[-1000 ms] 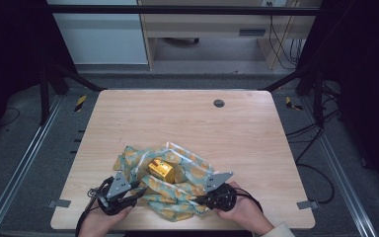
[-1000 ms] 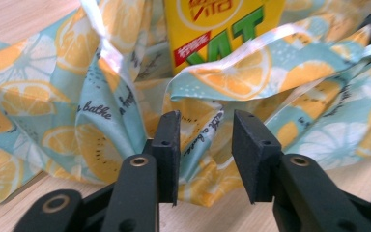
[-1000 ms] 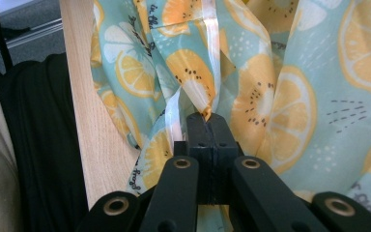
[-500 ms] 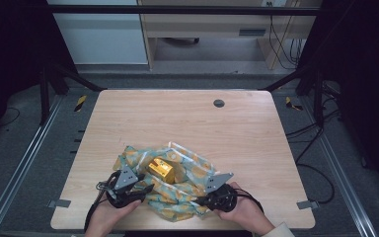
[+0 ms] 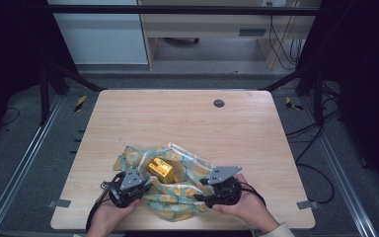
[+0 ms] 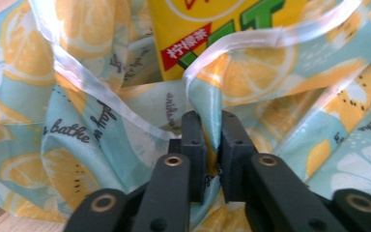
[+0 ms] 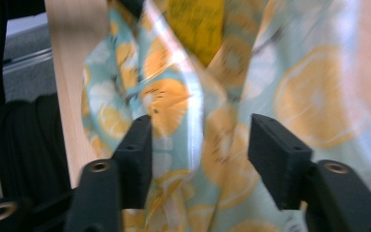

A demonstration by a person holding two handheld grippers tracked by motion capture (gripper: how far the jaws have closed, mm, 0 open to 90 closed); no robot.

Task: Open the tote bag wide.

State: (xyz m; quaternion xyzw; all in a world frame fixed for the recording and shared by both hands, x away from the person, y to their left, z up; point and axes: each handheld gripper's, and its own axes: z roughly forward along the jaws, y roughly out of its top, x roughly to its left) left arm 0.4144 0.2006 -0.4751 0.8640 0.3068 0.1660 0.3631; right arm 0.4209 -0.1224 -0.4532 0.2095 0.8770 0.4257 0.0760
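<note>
Your left gripper point(image 6: 207, 126) had its jaws pressed together on a fold of the lemon-print bag point(image 6: 101, 106), pinching the fabric just below its clear-taped rim. Your right gripper point(image 7: 200, 145) had its jaws standing well apart, with the bag's fabric lying between them and not clamped.

In the high view your left gripper point(image 5: 143, 187) and your right gripper point(image 5: 202, 196) sat low at the bag's point(image 5: 177, 197) near corners, your left hand point(image 5: 109, 216) and right hand point(image 5: 246, 207) coming in from the table's near edge with forearms angled inward toward each other. The yellow carton point(image 5: 160, 169) lay inside the bag's open mouth, between and just beyond the two grippers; in the left gripper view the carton point(image 6: 222, 34) rose directly ahead of the pinched fold.

The bag rested close to the near edge of the wooden table point(image 5: 187, 118). Bare tabletop stretched beyond it toward the far edge, where a small round grommet point(image 5: 219, 103) sat, and there was open wood to either side.
</note>
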